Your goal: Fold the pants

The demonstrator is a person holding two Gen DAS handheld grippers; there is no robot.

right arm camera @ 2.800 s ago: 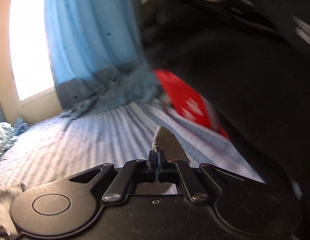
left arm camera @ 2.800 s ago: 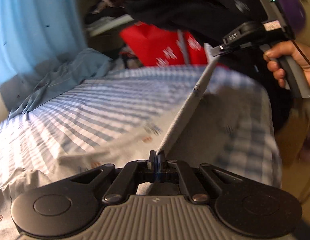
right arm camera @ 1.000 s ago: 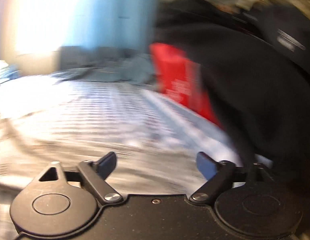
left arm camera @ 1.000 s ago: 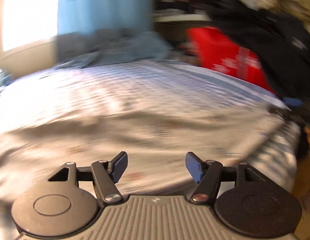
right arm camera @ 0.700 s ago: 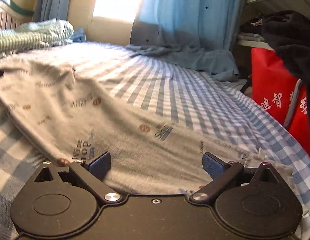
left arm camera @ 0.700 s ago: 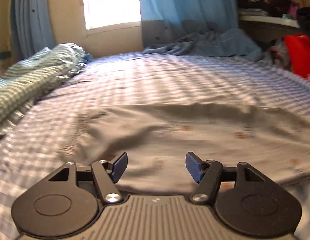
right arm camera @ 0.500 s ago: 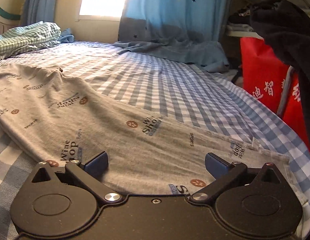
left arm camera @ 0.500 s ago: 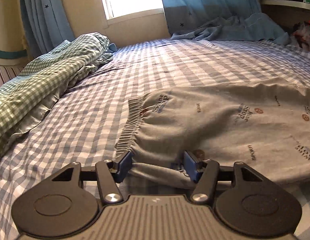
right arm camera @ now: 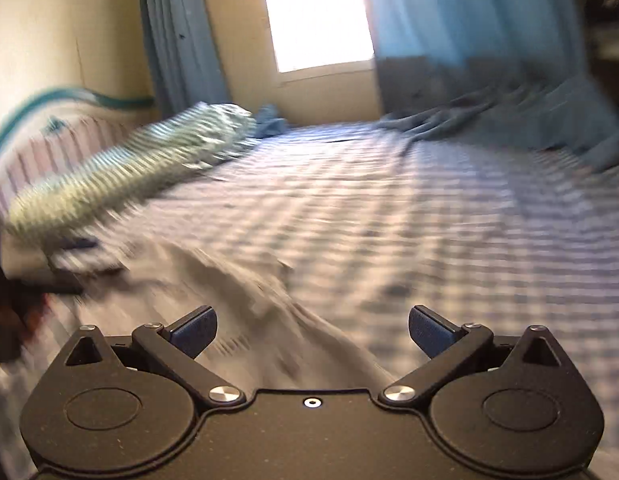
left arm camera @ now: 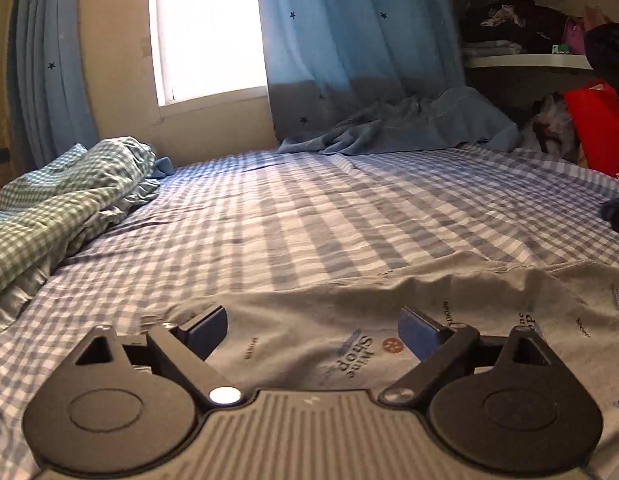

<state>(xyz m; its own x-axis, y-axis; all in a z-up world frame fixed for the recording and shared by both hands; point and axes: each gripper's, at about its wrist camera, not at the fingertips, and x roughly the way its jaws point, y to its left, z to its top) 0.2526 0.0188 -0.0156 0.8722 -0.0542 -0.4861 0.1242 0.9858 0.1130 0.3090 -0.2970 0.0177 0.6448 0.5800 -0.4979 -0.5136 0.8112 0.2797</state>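
Note:
Grey printed pants [left arm camera: 489, 312] lie spread flat on the blue-checked bed sheet [left arm camera: 309, 216], running from under my left gripper off to the right. My left gripper [left arm camera: 313, 328] is open just above their near edge and holds nothing. In the blurred right wrist view the pants [right arm camera: 245, 296] run from the left toward the camera. My right gripper [right arm camera: 313, 330] is open over them and empty.
A green-checked blanket [left arm camera: 57, 204] is bunched at the bed's left side. Blue curtains [left arm camera: 357, 40] and a crumpled blue cloth [left arm camera: 409, 124] sit at the far edge under the window. Shelves and a red bag [left arm camera: 597, 128] stand at the right.
Both grippers let go of the pants, which now lie flat. The left gripper has opened wider and shifted along the pants. The right gripper is swinging left, blurring its view.

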